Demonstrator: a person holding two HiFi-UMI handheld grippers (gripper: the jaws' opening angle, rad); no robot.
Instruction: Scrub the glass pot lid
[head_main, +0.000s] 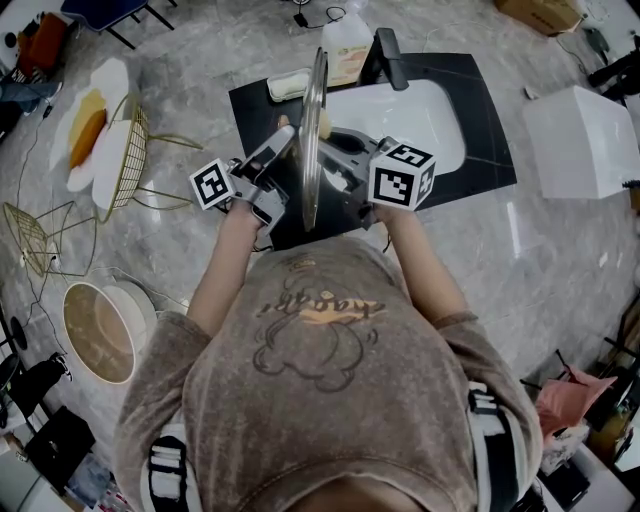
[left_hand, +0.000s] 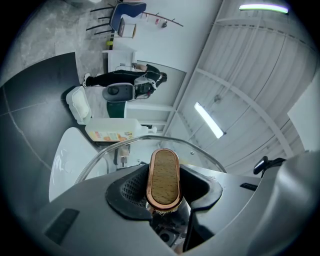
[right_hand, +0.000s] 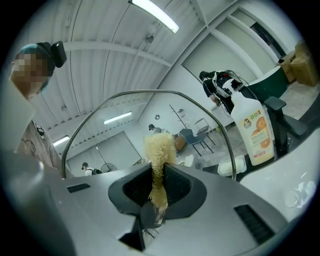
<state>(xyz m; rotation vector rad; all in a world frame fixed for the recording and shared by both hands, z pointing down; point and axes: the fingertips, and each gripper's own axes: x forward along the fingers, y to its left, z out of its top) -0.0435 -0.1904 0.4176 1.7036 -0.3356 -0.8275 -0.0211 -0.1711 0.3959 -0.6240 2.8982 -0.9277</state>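
I hold the glass pot lid upright and edge-on over the sink, between my two grippers. My left gripper is shut on the lid's oval wooden knob, which has a copper rim; the lid's metal rim arches behind it. From the other side, my right gripper is shut on a pale, fibrous scrubber. The scrubber's tuft sticks out past the jaws in front of the glass, inside the lid's rim. I cannot tell whether the tuft touches the glass.
A white sink basin sits in a black counter, with a black faucet behind it. An orange-labelled soap bottle and a white dish stand at the back. Wire baskets lie to the left, a white box to the right.
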